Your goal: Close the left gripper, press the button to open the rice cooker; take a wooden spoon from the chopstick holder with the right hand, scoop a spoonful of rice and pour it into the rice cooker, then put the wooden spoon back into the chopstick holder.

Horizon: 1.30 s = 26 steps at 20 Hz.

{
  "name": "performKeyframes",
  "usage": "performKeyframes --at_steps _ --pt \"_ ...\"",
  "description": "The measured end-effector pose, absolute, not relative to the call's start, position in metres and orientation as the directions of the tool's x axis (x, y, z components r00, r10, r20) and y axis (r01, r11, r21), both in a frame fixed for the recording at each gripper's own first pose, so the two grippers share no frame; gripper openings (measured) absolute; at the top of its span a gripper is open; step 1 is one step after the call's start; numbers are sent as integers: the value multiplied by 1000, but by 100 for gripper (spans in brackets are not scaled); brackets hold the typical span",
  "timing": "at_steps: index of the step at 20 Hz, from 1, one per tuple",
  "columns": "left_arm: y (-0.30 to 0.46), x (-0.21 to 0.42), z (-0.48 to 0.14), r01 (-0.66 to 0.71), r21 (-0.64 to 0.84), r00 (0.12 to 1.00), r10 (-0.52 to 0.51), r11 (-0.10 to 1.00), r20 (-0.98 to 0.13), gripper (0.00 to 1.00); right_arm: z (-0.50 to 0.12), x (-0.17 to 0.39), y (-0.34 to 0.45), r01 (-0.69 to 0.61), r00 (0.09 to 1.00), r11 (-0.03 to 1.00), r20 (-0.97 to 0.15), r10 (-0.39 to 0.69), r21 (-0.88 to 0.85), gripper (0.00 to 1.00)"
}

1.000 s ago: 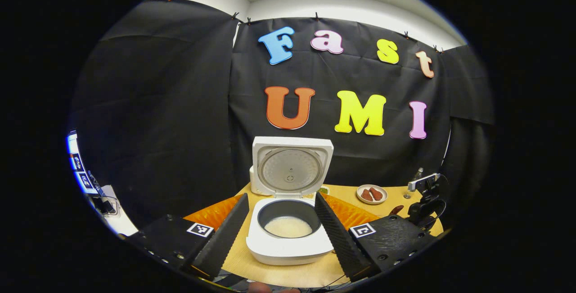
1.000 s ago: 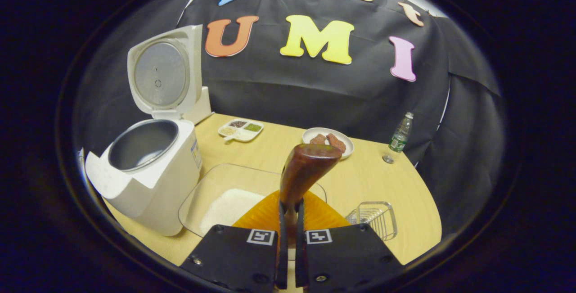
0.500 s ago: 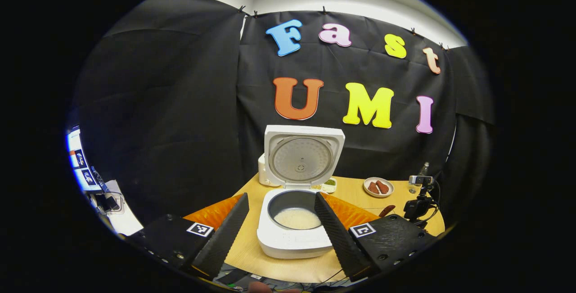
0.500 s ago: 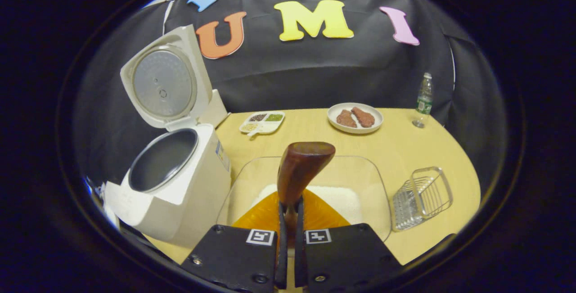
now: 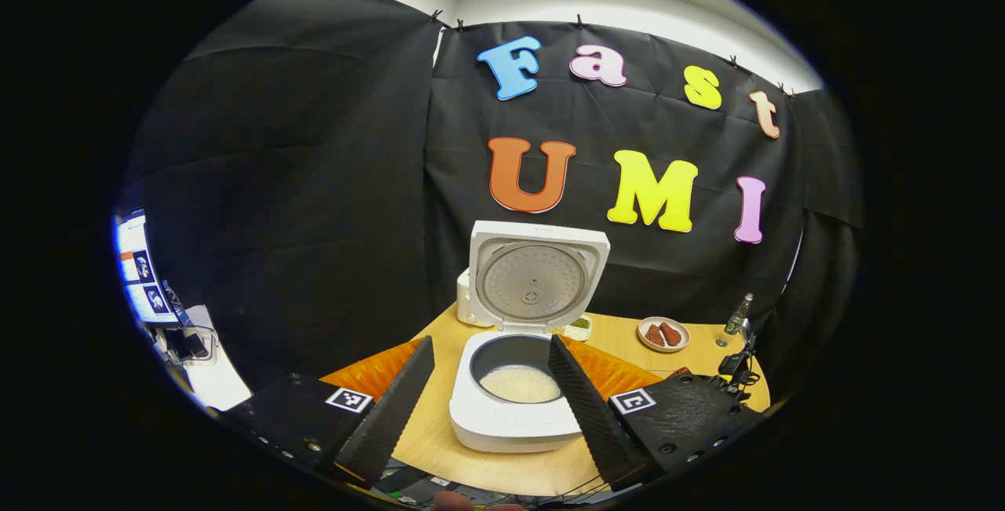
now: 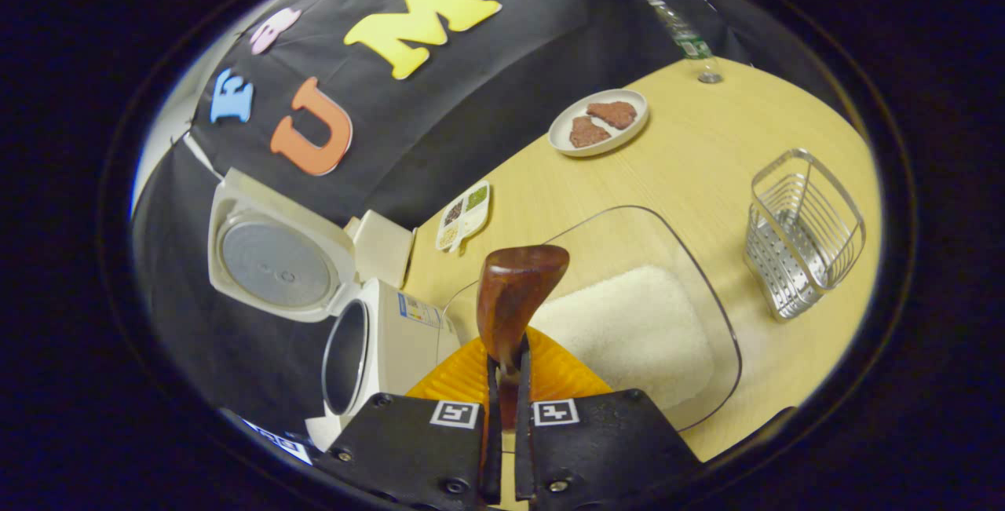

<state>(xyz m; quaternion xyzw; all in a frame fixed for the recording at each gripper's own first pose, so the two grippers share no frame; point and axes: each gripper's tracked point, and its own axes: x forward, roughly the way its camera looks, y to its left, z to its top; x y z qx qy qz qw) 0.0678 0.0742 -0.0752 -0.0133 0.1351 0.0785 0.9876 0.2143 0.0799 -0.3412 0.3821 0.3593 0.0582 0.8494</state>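
Step in hand: the rice cooker point(image 5: 518, 409) stands open with rice already in its pot point(image 5: 521, 382), and the wooden spoon point(image 6: 514, 303) looks empty, so I judge the pour done and the return of the spoon under way.
Right tool point(image 6: 502, 448): fingers nearly together, both pressing on the spoon's handle; the bowl of the spoon points away from the camera, above the glass tray.
Left tool point(image 5: 491, 401): fingers spread wide, holding nothing, hanging in front of the cooker on the near side of the worktop point(image 5: 440, 432).
Spoon location: over the glass tray point(image 6: 707, 315), between the cooker point(image 6: 377, 354) and the chopstick holder point(image 6: 801, 232).
Holder location: wire basket on the worktop point(image 6: 707, 150), beside the tray, well to the right in the right gripper view; looks empty.
Next move: likely carry the spoon over the holder, turn it upright, lower it inside the wire walls, then release. The rolled angle of the tool needs correcting first.
Count, cookers: one, lid point(image 5: 538, 279) up.
Count, spoons: one.
Count, trays of rice: one.
Count, holders: one.
Count, plates point(image 6: 598, 122): one, with two brown pieces.
Count, divided dishes point(image 6: 463, 215): one.
Count, bottles point(image 6: 681, 34): one.
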Motion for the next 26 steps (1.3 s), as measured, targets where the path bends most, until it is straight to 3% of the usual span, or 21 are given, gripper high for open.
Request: performKeyframes --at_steps 4,11,19,26 --pt "66 69 -77 -151 1 948 145 989 -282 94 -341 216 63 250 749 567 -528 401 785 12" --pt "43 75 -67 -127 -11 961 120 992 -251 94 -306 215 27 236 792 495 -461 400 836 10" --pt "49 64 -68 -139 9 965 138 990 -224 94 -226 221 30 110 819 472 -349 456 875 11" --pt "73 40 -62 -174 2 968 171 985 -184 94 -161 244 101 6 807 453 -272 524 892 11"
